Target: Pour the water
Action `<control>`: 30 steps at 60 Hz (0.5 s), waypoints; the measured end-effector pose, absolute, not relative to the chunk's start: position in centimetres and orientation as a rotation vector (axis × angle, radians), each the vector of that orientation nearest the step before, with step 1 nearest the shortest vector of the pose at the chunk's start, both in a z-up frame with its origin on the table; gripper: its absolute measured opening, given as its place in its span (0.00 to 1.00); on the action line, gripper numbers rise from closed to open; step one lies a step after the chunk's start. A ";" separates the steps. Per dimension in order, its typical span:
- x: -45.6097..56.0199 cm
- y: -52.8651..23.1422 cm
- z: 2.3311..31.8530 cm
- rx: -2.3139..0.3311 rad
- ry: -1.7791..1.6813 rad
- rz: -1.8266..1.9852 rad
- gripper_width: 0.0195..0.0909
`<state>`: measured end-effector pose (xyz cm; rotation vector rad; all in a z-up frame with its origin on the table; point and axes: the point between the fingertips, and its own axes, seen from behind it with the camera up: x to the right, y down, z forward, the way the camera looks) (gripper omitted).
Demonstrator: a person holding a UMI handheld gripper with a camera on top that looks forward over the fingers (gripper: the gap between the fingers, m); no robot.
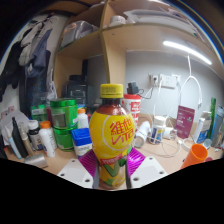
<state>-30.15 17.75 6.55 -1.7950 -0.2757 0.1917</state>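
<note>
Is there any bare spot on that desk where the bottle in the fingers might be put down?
The fingers hold the yellow bottle. Bare desk shows between it and the orange cup. The other side is crowded: a green basket and small bottles.

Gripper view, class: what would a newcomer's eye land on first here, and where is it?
First, the yellow drink bottle with its yellow cap, held upright between the tool's pink-padded fingers, which press on both its sides. Behind it lies a cluttered desk: green containers beyond the bottle to one side, an orange cup to the other.
</note>
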 end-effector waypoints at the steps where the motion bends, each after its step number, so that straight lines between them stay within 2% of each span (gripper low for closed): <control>1: -30.1 17.8 6.4 -1.807 -0.268 0.198 0.23; 4: -30.0 17.9 6.2 -1.842 -0.243 0.227 0.18; 6: -30.1 18.0 6.1 -1.863 -0.225 0.254 0.18; 7: -30.0 17.9 6.1 -1.876 -0.221 0.274 0.14; 10: -29.9 17.8 6.2 -1.929 -0.176 0.340 0.14; 17: -28.3 17.9 10.6 -1.920 0.057 0.588 0.14; 25: -25.4 17.7 15.5 -1.841 0.561 1.087 0.13; 30: -23.2 18.1 16.7 -1.731 0.887 1.403 0.13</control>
